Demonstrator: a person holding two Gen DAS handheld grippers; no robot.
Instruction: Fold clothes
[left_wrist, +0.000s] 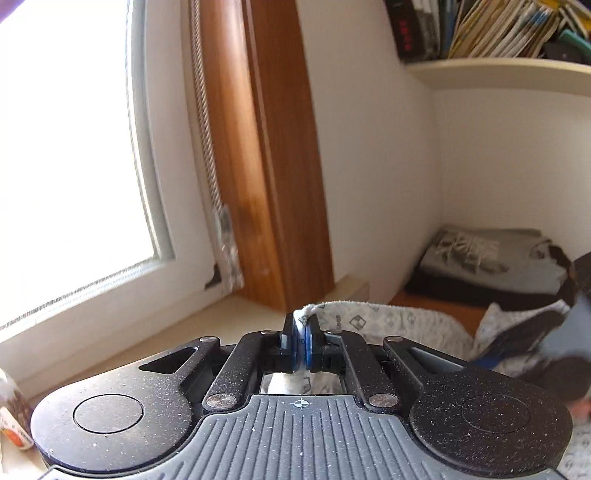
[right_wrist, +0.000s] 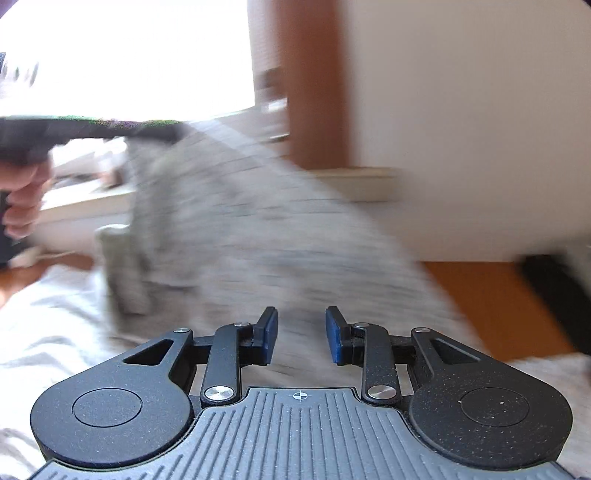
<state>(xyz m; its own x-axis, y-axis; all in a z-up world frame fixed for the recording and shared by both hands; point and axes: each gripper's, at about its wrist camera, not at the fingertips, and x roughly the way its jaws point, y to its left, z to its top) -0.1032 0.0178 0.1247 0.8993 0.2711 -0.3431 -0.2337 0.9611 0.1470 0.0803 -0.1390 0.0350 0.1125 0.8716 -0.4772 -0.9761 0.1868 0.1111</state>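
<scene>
Left gripper is clamped tight on the edge of the patterned white garment, lifted off the desk beside the window sill. Right gripper sits partly apart, nothing pinched, garment blurry right ahead.

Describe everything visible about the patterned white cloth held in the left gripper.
The cloth is white, soft-looking fabric printed with small grey diamond shapes. The left gripper is shut on one raised edge of it, pinched between the blue pads. From there it drapes down to the right in loose folds towards the wooden surface. In the right wrist view it hangs as a blurred grey sheet, with rumpled cloth below.
</scene>
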